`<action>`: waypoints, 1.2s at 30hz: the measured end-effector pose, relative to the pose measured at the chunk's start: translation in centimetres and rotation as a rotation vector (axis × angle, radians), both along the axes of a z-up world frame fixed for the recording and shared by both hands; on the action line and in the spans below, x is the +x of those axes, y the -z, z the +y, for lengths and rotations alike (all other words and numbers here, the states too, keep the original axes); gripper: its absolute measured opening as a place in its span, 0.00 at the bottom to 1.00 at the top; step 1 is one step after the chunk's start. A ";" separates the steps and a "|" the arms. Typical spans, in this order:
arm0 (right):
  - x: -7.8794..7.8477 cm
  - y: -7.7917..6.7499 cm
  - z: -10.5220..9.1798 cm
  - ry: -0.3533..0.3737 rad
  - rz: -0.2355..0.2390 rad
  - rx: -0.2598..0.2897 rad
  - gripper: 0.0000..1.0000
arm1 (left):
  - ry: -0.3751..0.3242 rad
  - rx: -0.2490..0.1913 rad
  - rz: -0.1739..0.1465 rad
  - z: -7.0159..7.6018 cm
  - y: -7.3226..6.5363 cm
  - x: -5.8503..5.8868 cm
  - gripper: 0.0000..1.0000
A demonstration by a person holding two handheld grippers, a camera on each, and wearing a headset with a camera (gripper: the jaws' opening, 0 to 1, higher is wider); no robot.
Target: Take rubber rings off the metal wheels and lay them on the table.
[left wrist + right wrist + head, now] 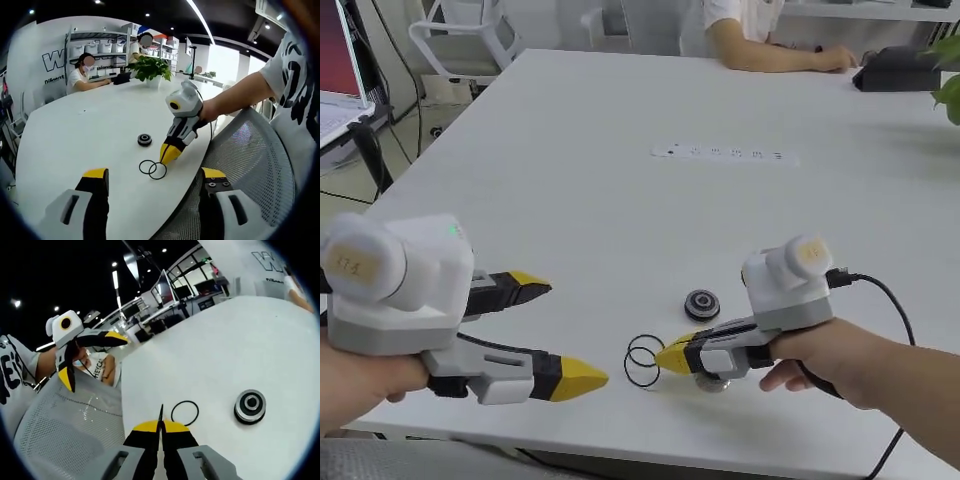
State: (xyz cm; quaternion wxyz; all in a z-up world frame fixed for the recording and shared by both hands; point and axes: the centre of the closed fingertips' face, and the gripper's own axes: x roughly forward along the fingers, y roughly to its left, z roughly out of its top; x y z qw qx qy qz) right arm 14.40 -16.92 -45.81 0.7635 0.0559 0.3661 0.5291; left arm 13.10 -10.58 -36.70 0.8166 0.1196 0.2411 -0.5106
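Lying flat on the white tabletop [620,200], two thin black rubber rings [642,361] overlap each other near the front edge, with the yellow tip of the right gripper [668,357] just beside them. That gripper's jaws are pressed together, and nothing shows between them. The left gripper [577,333] hangs off to the left with its jaws spread wide and empty, well apart from the rings. A small round metal wheel [702,303] sits near the rings, a little farther in on the tabletop. It has a dark band around a bright hub and probably carries a ring of its own.

The rings look very light, soft and stretchy. They would likely flop when lifted and cling to the metal they sit on, so only a light pinch on the thin cord at the wheel's outer edge seems needed. The wheel looks hard, smooth and dense, and it is apt to slide or roll. It is probably best clamped across its flat faces while the other gripper peels the ring.
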 end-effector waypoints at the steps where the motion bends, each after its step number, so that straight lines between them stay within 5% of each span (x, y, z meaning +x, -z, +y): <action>1: 0.0 0.1 0.1 -0.004 -0.004 -0.006 0.00 | -0.001 0.000 0.001 0.0 0.0 0.0 0.71; 15: 0.7 0.6 -0.5 0.006 -0.066 -0.054 0.00 | 0.001 0.009 0.006 0.0 0.2 0.0 0.71; 36: 0.9 -0.3 -0.8 0.000 -0.115 -0.051 0.21 | 0.011 0.020 0.019 -0.1 0.6 0.1 0.71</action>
